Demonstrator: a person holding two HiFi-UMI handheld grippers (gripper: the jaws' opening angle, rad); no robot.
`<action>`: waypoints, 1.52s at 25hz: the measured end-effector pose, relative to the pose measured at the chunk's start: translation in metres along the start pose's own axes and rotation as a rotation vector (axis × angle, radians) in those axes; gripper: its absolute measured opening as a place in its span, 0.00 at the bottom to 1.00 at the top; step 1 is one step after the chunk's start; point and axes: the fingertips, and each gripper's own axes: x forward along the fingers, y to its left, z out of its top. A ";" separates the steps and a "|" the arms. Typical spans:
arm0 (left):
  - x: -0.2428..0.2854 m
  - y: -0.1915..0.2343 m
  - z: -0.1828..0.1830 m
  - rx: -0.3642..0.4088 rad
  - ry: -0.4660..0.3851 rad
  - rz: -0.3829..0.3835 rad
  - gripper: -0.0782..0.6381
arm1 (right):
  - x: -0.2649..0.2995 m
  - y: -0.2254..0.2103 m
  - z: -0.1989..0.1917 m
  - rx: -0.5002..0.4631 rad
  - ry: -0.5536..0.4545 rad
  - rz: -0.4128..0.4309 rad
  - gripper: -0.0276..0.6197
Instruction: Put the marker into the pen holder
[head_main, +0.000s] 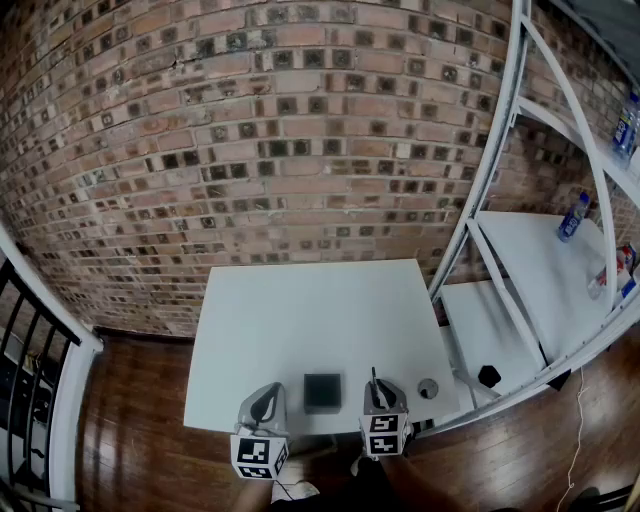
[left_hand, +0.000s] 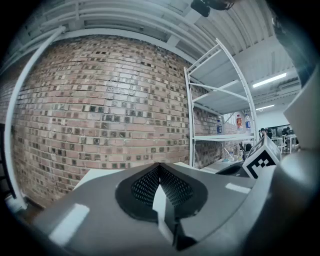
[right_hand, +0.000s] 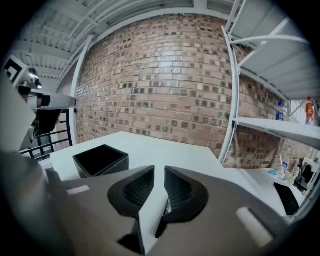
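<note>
Two grippers sit low at the near edge of the tabletop (head_main: 318, 310), with the black pen holder (head_main: 308, 393) between them. The left gripper (head_main: 262, 402) is off the holder's left side and the right gripper (head_main: 386, 392) off its right, neither touching it. The holder is square, mouth up, with nothing standing out of it.

Marker (head_main: 374, 381): a thin dark stick in the head view, just right of the holder, at the right gripper's jaw tips on their holder side.
- Long axis runs roughly away from the person, near parallel to the holder's right wall, with the far end leaning slightly toward the holder.
- Cap end is too small to tell.
- Flat or raised: cannot tell. The right gripper view shows only a small grey bit low in the jaw slot, possibly the marker.

Jaws:
- Left: closed tip to tip, nothing between.
- Right: a narrow slot apart, white tabletop showing through, no grip that I can make out.

Judgement:
- The marker is still outside the holder, so the task is not done.
- The right gripper is the nearer one.
- The marker lies along the jaws' line, not across it, so the grasp likely needs a turned or top-down approach.
- After that, a short carry toward the holder, with the marker stood on end over its mouth.
</note>
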 end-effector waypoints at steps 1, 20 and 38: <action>0.001 0.001 0.001 -0.003 -0.002 0.003 0.13 | 0.003 -0.003 -0.007 -0.004 0.018 -0.006 0.14; 0.017 0.000 -0.003 -0.021 0.026 0.017 0.13 | 0.039 -0.013 -0.096 0.085 0.303 0.068 0.16; 0.023 0.003 -0.011 -0.017 0.035 0.011 0.13 | 0.039 -0.009 -0.102 0.094 0.317 0.097 0.13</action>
